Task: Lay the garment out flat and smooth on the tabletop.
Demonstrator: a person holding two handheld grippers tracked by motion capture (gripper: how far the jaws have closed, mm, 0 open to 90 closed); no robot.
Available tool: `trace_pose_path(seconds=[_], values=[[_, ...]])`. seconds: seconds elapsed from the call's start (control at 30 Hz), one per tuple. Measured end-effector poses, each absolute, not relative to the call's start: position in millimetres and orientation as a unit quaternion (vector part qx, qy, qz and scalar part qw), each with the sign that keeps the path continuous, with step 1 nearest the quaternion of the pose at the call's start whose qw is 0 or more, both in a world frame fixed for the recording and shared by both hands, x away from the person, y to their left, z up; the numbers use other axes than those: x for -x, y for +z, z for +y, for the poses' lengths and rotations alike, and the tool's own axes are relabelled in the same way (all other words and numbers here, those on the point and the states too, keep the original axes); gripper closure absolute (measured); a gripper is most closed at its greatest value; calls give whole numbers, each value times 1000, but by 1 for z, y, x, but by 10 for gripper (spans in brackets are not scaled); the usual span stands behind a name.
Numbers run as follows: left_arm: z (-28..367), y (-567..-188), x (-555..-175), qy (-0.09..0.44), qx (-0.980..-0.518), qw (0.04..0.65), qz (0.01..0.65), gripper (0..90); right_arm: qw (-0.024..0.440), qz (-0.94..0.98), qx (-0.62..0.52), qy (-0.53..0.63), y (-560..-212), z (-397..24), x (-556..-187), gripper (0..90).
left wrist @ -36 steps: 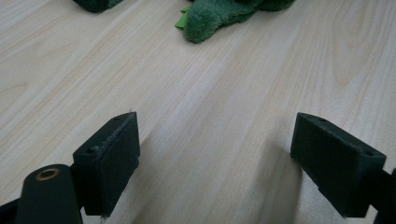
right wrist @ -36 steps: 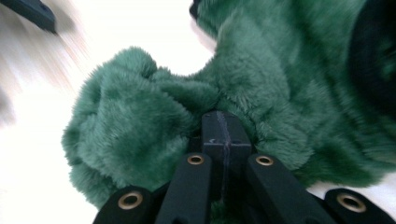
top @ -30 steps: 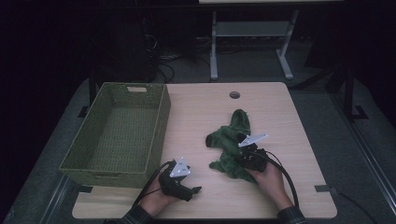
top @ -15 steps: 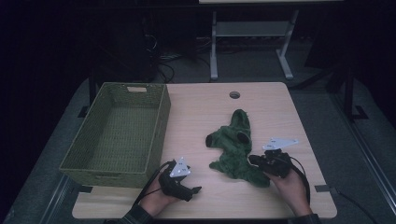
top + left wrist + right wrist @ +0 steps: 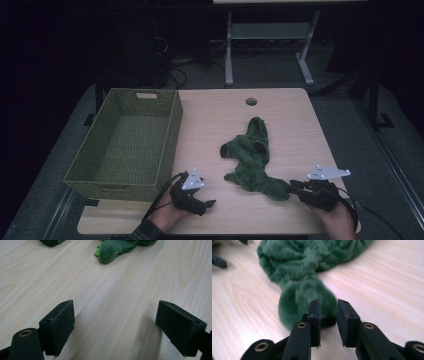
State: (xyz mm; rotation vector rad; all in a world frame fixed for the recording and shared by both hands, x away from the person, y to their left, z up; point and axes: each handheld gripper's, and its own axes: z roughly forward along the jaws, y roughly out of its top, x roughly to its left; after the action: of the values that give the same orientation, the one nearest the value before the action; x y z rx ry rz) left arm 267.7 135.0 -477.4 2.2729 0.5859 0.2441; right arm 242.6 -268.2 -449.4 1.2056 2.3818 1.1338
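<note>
A green plush toy (image 5: 252, 160) lies crumpled right of the table's centre, one limb stretched toward the front right. My right gripper (image 5: 293, 186) lies at the tip of that limb. In the right gripper view the green plush toy (image 5: 304, 277) ends just at the right gripper (image 5: 328, 315). Its jaws have just been opening and stand a little apart, with plush fuzz at the gap but not pinched. My left gripper (image 5: 207, 204) rests near the front edge, wide open. The left gripper (image 5: 122, 325) has only bare wood between its jaws, and the toy (image 5: 115, 247) lies farther off.
An empty woven green basket (image 5: 120, 182) takes up the left part of the wooden table (image 5: 210, 125). A round cable hole (image 5: 251, 101) sits near the far edge. Past the table are a dark floor and a metal desk frame (image 5: 270, 35).
My right gripper has moved right and toward the front edge, pulling one limb of the plush toy out long. Its jaws have parted slightly. The left gripper has stayed put.
</note>
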Motion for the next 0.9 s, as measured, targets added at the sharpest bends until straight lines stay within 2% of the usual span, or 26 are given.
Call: trace_pose_path(seconds=[0.27, 0.47, 0.7, 0.8, 0.9], values=[[135, -477, -268, 96, -891, 381, 229, 150, 100, 819, -423, 374, -462, -275, -218, 650], [135, -477, -268, 96, -890, 381, 230, 150, 81, 826, -417, 370, -468, -266, -218, 635], [135, -477, -268, 96, -890, 381, 230, 150, 69, 826, -416, 374, -469, -265, -223, 853], [135, -477, -268, 96, -890, 381, 230, 150, 73, 824, -414, 379, -467, -264, -222, 897], [135, -477, -268, 96, -890, 381, 230, 150, 75, 824, -411, 384, -465, -265, -222, 900]])
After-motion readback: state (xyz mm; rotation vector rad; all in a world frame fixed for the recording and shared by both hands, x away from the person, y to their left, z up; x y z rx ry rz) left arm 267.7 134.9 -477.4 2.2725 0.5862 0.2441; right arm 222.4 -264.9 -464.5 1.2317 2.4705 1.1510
